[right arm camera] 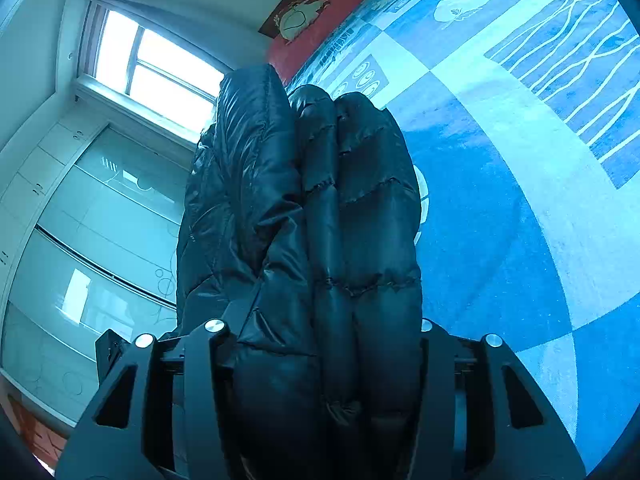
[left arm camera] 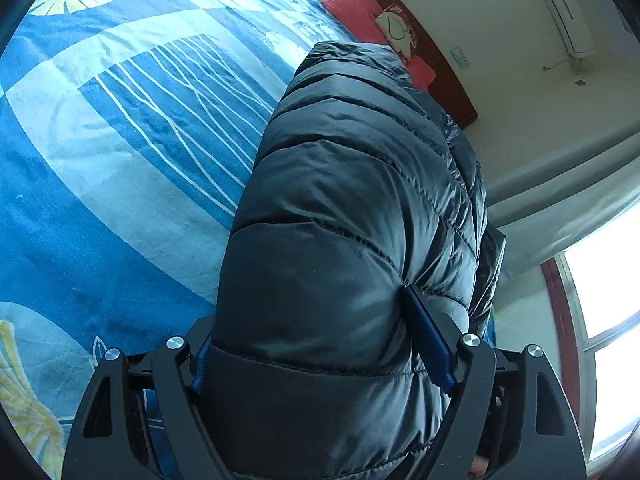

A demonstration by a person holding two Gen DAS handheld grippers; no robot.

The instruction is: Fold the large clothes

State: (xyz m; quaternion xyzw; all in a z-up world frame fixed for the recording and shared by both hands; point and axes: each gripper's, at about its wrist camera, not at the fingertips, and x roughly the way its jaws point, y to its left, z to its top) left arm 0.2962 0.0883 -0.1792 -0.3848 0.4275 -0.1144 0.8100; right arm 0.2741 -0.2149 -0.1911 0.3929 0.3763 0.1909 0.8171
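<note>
A black quilted puffer jacket fills the middle of the left wrist view and bulges between the jaws. My left gripper is shut on a thick fold of it; the blue pad of one finger presses into the fabric. In the right wrist view the same jacket stands in several bunched layers. My right gripper is shut on those layers, its fingertips hidden by the fabric. The jacket is held above a bed with a blue patterned cover, which also shows in the right wrist view.
A red pillow with a small plush toy lies at the head of the bed by a dark headboard. A window and wardrobe doors stand to one side. An air conditioner hangs on the wall.
</note>
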